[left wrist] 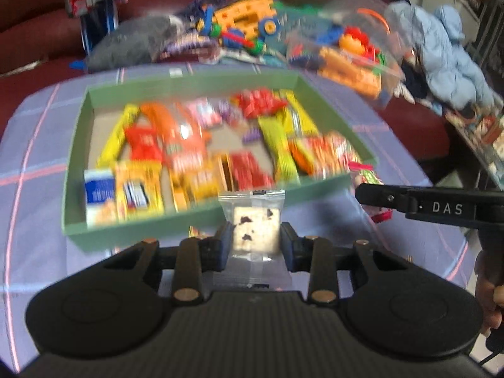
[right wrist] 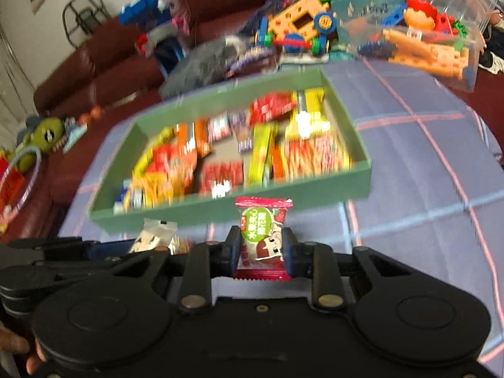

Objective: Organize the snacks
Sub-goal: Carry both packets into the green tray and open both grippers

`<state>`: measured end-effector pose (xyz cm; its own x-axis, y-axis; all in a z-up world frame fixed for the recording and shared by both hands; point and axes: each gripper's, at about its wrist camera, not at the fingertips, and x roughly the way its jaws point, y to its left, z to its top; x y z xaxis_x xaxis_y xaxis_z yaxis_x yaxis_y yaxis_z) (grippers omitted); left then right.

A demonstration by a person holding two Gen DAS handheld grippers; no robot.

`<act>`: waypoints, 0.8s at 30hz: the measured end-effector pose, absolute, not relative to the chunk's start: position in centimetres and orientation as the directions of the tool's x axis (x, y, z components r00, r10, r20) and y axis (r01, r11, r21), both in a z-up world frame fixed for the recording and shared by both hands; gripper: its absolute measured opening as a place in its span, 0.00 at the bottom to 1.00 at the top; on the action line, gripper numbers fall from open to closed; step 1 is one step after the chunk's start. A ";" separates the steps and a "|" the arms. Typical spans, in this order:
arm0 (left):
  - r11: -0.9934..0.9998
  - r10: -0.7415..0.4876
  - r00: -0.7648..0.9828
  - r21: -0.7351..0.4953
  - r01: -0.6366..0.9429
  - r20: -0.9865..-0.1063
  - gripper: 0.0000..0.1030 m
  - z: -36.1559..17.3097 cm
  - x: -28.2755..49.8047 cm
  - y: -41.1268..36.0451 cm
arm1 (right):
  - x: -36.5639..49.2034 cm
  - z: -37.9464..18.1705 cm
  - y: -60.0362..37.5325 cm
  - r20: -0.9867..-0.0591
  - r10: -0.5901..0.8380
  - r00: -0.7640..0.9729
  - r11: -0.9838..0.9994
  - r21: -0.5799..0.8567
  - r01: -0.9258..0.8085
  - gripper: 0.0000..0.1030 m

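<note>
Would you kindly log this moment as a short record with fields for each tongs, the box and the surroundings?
left tongs: shut on clear-wrapped white snack with dark bits
right tongs: shut on red and green wrapped sweet
green box: open, on the checked cloth, holding many mixed snack packets
position: both held snacks are on the near side of the box
background: toy blocks and a dark red sofa
</note>
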<state>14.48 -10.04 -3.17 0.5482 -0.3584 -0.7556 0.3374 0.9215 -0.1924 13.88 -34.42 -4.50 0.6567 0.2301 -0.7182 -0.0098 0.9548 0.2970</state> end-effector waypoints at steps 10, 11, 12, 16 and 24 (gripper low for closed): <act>0.937 -0.336 0.582 -0.201 0.286 -0.741 0.31 -1.9 23.2 -10.8 | 21.0 -2.7 -37.0 -0.668 0.221 0.710 0.941 0.339 0.026 0.25; 0.938 -0.332 0.581 -0.197 0.284 -0.743 0.31 -2.1 23.8 -11.0 | 21.8 -2.8 -37.1 -0.669 0.223 0.709 0.938 0.346 0.031 0.25; 0.939 -0.330 0.579 -0.196 0.282 -0.745 0.31 -2.2 24.6 -11.3 | 22.6 -3.0 -37.3 -0.670 0.224 0.708 0.934 0.354 0.039 0.25; 0.940 -0.327 0.572 -0.198 0.278 -0.752 0.31 -3.1 26.7 -12.1 | 25.5 -4.0 -37.7 -0.677 0.232 0.698 0.925 0.375 0.056 0.25; 0.946 -0.308 0.567 -0.183 0.268 -0.764 0.33 -4.3 29.6 -13.4 | 28.4 -5.7 -37.6 -0.693 0.246 0.677 0.923 0.380 0.053 0.26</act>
<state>29.58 -13.37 -4.34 0.5671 -0.3085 -0.7637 0.2677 0.9459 -0.1833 28.40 -37.63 -5.68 0.6774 0.2464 -0.6931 0.0529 0.9235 0.3799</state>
